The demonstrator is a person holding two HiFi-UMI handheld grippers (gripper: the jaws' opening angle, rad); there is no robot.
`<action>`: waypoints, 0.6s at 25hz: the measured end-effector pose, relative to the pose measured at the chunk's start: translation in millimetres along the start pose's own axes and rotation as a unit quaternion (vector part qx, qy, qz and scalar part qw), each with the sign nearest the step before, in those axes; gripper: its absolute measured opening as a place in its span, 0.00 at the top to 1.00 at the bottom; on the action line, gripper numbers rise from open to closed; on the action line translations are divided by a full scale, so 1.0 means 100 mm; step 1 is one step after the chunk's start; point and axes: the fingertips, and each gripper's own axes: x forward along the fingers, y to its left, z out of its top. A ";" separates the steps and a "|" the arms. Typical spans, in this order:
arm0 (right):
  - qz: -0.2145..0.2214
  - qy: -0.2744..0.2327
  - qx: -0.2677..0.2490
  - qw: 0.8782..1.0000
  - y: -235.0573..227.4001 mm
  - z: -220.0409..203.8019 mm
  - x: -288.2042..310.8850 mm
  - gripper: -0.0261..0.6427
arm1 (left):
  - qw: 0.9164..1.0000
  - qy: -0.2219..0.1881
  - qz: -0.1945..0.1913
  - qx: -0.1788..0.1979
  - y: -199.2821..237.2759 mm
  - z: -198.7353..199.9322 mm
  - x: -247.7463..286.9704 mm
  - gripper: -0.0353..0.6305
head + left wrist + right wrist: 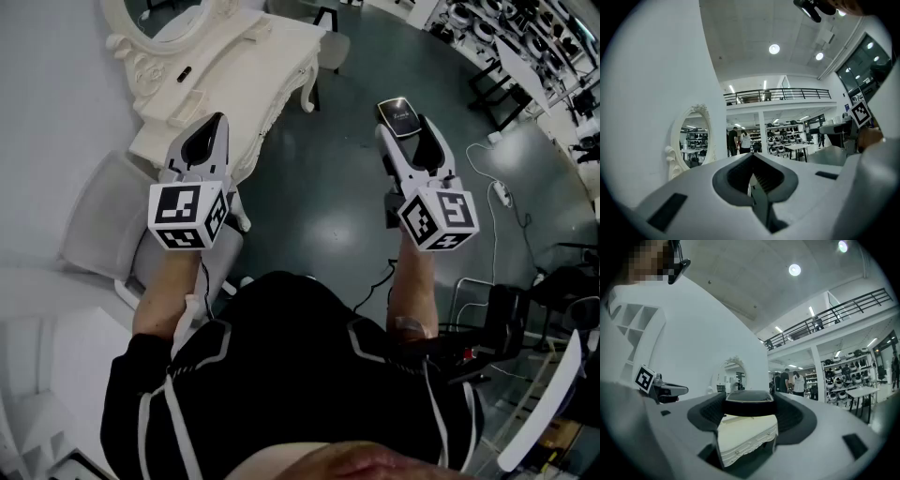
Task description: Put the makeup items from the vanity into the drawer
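Note:
The white vanity (253,66) with its oval mirror (169,14) stands at the upper left of the head view. A small dark item (185,72) lies on its top. My left gripper (217,120) hovers over the vanity's near edge; in the left gripper view (752,157) its jaws meet with nothing between them. Off to the right, over the dark floor, my right gripper (403,122) is shut on a flat black compact (397,112). In the right gripper view the compact (749,408) spans the gap between the jaws, and the vanity (740,434) shows below it.
A pale chair (103,225) stands under my left arm, in front of the vanity. A stool (330,45) sits at the vanity's far end. A power strip with cables (502,192) lies on the floor at right. Dark furniture (506,319) crowds the lower right. People (739,139) stand far off by shelves.

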 end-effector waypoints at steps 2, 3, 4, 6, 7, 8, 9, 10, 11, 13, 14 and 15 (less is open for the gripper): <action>0.002 0.003 0.001 1.000 -0.02 -0.01 -0.01 0.47 | 1.000 0.004 0.001 -0.003 -0.05 -0.02 -0.01 0.94; 0.001 0.006 0.003 1.000 -0.03 -0.02 -0.02 0.47 | 1.000 0.007 0.001 -0.004 -0.07 -0.04 -0.02 0.94; 0.000 0.008 0.006 1.000 -0.05 -0.03 -0.03 0.47 | 1.000 0.011 0.002 -0.004 -0.09 -0.07 -0.02 0.94; -0.001 0.012 0.010 1.000 -0.08 -0.06 -0.04 0.47 | 1.000 0.014 0.003 -0.003 -0.12 -0.09 -0.01 0.94; 0.000 0.012 0.010 1.000 -0.09 -0.06 -0.05 0.47 | 1.000 0.014 0.004 -0.003 -0.13 -0.09 -0.01 0.94; 0.003 0.012 0.009 1.000 -0.11 -0.05 -0.05 0.47 | 1.000 0.013 0.006 -0.003 -0.16 -0.08 0.00 0.94; 0.007 0.010 0.009 1.000 -0.12 -0.04 -0.05 0.47 | 1.000 0.012 0.006 -0.002 -0.19 -0.06 0.01 0.94; 0.013 0.007 0.012 1.000 -0.13 -0.02 -0.06 0.47 | 1.000 0.011 0.007 -0.001 -0.22 -0.05 0.02 0.94; 0.018 0.003 0.016 1.000 -0.14 -0.01 -0.06 0.47 | 1.000 0.011 0.007 0.000 -0.25 -0.05 0.04 0.94; 0.023 -0.002 0.020 1.000 -0.17 0.01 -0.07 0.47 | 1.000 0.011 0.006 0.000 -0.31 -0.05 0.07 0.94; 0.023 -0.003 0.019 1.000 -0.18 0.01 -0.08 0.47 | 1.000 0.012 0.007 0.000 -0.34 -0.06 0.09 0.94; 0.023 -0.004 0.019 1.000 -0.20 0.00 -0.09 0.47 | 1.000 0.013 0.007 0.000 -0.37 -0.07 0.10 0.94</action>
